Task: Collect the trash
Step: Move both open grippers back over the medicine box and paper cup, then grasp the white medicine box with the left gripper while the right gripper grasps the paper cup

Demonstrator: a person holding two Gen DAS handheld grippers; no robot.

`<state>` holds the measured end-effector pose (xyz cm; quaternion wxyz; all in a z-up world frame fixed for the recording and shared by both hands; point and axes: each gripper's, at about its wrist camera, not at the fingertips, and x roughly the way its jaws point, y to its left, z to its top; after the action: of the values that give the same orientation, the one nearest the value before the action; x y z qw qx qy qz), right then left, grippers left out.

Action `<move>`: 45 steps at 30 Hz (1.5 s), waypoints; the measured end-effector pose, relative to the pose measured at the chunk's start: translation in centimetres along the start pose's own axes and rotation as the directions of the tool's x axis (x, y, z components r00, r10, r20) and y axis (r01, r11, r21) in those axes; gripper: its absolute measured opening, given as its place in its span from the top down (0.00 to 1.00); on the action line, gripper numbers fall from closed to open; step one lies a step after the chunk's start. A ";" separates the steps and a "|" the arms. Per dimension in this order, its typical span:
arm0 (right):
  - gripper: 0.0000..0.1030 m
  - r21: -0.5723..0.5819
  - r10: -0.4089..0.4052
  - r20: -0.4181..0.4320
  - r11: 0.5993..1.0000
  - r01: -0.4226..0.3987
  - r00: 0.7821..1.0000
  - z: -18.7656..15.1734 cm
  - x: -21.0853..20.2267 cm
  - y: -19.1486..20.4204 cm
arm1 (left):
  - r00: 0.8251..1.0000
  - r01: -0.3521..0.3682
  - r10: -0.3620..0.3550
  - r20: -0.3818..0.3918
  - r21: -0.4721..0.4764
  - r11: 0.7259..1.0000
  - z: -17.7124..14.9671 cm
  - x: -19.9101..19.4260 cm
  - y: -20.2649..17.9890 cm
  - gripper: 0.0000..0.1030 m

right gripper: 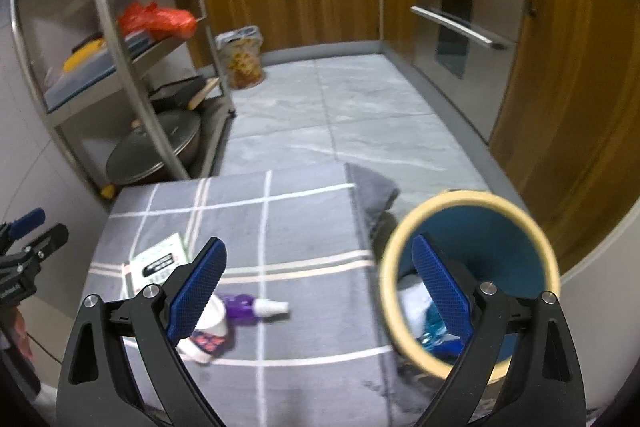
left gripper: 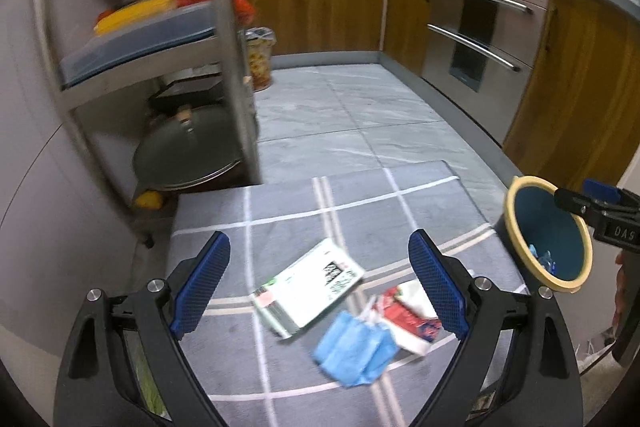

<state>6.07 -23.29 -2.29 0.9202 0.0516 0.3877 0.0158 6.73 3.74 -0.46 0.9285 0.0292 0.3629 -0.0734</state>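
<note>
With some scraps already in the bin (left gripper: 548, 231) at 3 o'clock, the mask (left gripper: 354, 349), carton (left gripper: 308, 287) and wrapper (left gripper: 408, 315) remain on your desk (left gripper: 280, 227); both grippers' fingers (left gripper: 202, 283) stand open and empty.

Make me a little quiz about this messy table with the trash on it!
1. True or false: the left hand-held gripper is holding the blue cloth.
2. What colour is the inside of the bin? A red, B teal, C white.
3. Which piece lies nearest the purple bottle: the paper cup or the white packet?

Key: 1 false, both open. 2 B. 3 the paper cup.
</note>
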 end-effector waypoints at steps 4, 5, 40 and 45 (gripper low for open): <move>0.09 -0.028 0.019 -0.032 0.999 -0.020 0.999 -0.2 1.0 2.3 | 0.999 -0.026 0.026 -0.023 -0.011 1.000 -0.8 0.5 1.9 0.13; 0.09 -0.040 0.019 -0.045 0.999 -0.021 0.999 -0.4 1.4 3.0 | 0.999 -0.033 0.033 -0.033 -0.010 0.999 -1.1 0.8 2.3 0.13; 0.09 -0.185 0.049 -0.271 0.977 -0.102 0.961 -3.8 9.5 4.6 | 0.947 0.146 -0.040 -0.319 0.315 0.938 -6.7 17.3 -1.4 0.10; 0.09 -0.211 0.109 -0.307 0.961 -0.179 0.945 -4.8 8.9 6.4 | 0.943 0.108 -0.023 -0.332 0.240 0.965 -6.3 18.0 0.4 0.09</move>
<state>8.93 -15.90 -11.33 0.8485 -0.0325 0.5101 0.1369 15.65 2.73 -17.31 0.8411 0.1477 0.4999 -0.1444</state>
